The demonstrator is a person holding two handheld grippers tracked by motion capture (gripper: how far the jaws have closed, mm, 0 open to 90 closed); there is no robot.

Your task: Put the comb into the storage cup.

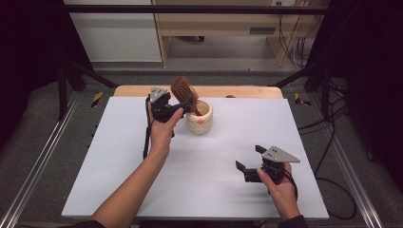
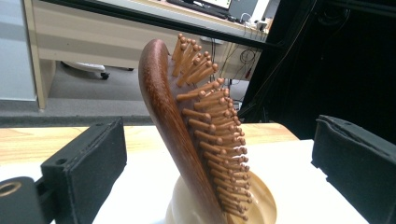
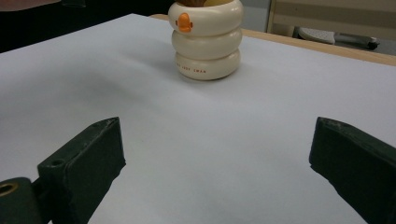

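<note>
Where the white table (image 1: 142, 166) nears its far wooden edge, a wooden hairbrush (image 1: 183, 90) stands handle-down in a cream cup (image 1: 199, 121), its long axis running up and leaning toward the left of the high view. The oval head rises clear of the rim, and in the left gripper view the smooth, dark reddish-brown back curves to one side while rows of paler pegs with rounded tips bristle out the other way, toward the right of that view. The handle sinks into the cup's mouth, out of sight.

The cup is glossy and built like three stacked rings, with a small orange mark on its upper ring and tiny red lettering on the lowest.

The left gripper (image 1: 183, 108) hovers right at the brush, its jaws spread wide on either side of the head, with clear gaps between the matte black pads and the wood. The right gripper (image 1: 249, 159) sits low near the table's front right, well apart from the cup, its jaws also spread with bare table between them.
</note>
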